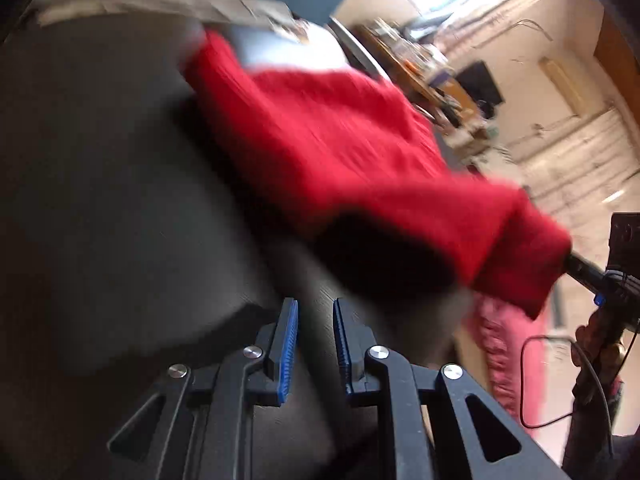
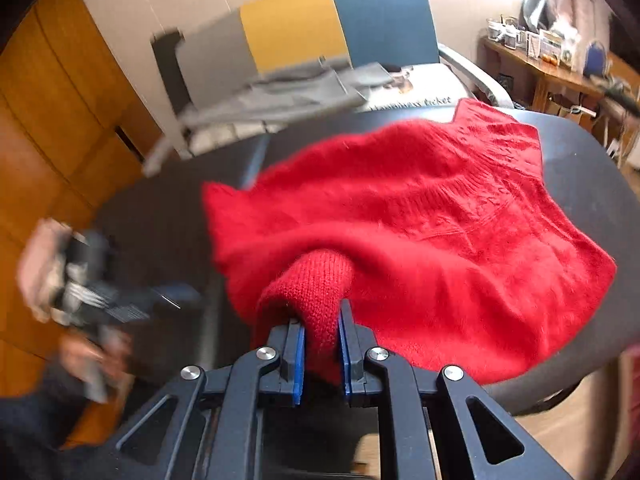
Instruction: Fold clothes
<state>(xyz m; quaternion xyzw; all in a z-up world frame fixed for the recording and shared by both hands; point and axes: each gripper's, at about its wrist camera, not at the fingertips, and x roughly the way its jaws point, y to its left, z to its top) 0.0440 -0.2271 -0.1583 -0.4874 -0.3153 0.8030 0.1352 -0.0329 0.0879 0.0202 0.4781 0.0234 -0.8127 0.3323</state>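
Observation:
A fuzzy red sweater lies spread on a dark round table. My right gripper is shut on a ribbed edge of the sweater at the near side and lifts it slightly. In the left wrist view the red sweater is blurred and its lifted corner hangs from the right gripper at the right. My left gripper is open a little and empty, above the bare table, left of the sweater. It also shows blurred in the right wrist view.
Folded grey clothes lie at the table's far edge, beside a white printed item. Grey, yellow and blue chair backs stand behind. A wooden cabinet is left, a cluttered wooden side table right.

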